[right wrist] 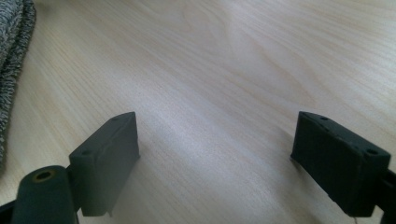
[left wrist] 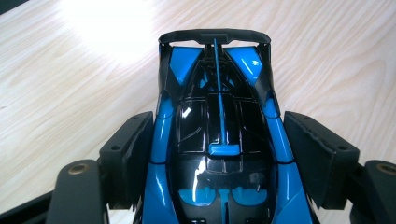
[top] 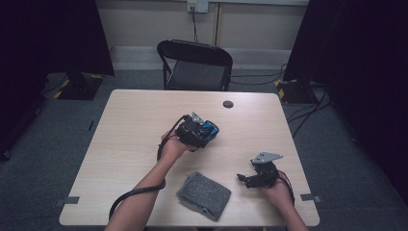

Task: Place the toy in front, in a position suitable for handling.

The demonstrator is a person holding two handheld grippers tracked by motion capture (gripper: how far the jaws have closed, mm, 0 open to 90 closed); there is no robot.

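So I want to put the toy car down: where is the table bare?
Bare: the table left of the left gripper, which grips the blue toy car, and the far strip by the round grommet. Crowded: the near edge, grey cloth beside the open right gripper.

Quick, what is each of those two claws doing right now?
Left gripper: shut on the blue toy car.
Right gripper: open, holding nothing, over the table.

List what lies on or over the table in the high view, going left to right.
Left gripper shut on the blue and black toy car → grey cloth → small dark disc set in the table → right gripper, jaws open and empty.
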